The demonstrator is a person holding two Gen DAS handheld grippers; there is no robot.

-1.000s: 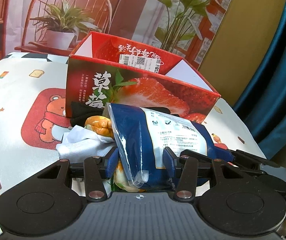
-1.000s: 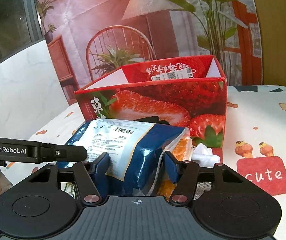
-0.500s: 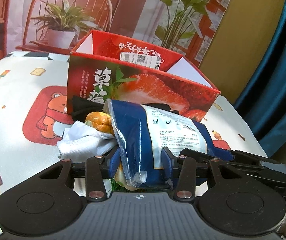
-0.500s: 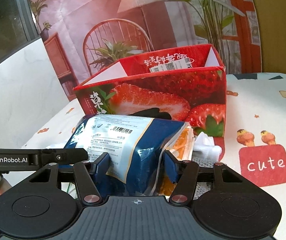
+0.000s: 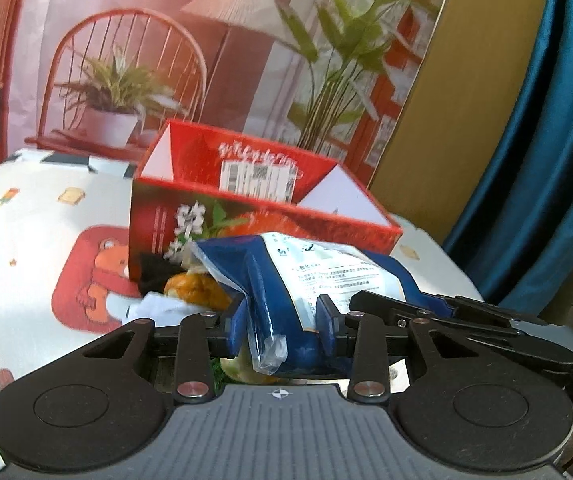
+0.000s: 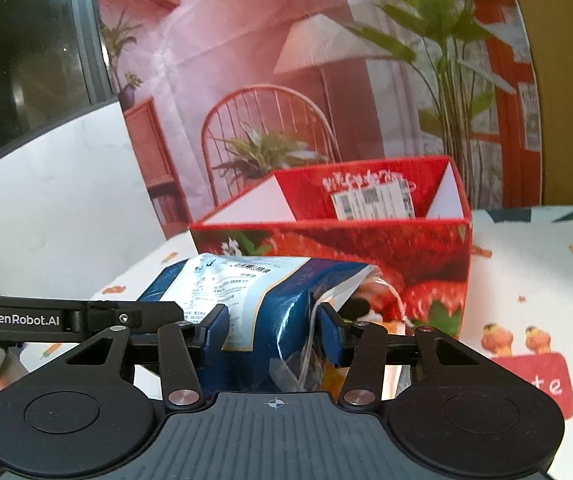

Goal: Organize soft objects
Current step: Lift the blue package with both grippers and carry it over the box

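Note:
A blue plastic bag with a white label (image 5: pixel 326 268) hangs above the table, held from both ends. My left gripper (image 5: pixel 282 322) is clamped on one end, its jaws still closing and creasing the plastic. My right gripper (image 6: pixel 272 328) squeezes the other end of the bag (image 6: pixel 246 280), jaws closing too. Behind the bag stands an open red strawberry box (image 5: pixel 246 216) (image 6: pixel 366 240). Below the bag lie an orange bread bun (image 5: pixel 194 288), a white cloth (image 5: pixel 158 308) and a black cloth (image 5: pixel 152 272).
The table carries a white cloth with cartoon prints, a bear patch (image 5: pixel 94 280) on one side and a red "cute" patch (image 6: pixel 534 380) on the other. A printed backdrop stands behind the box. A blue curtain (image 5: pixel 546 160) hangs by the table edge.
Both grippers have risen with the blue bag, lifting it off the pile. Their jaws have narrowed and the bag is more crumpled. The box now looks lower and farther away.

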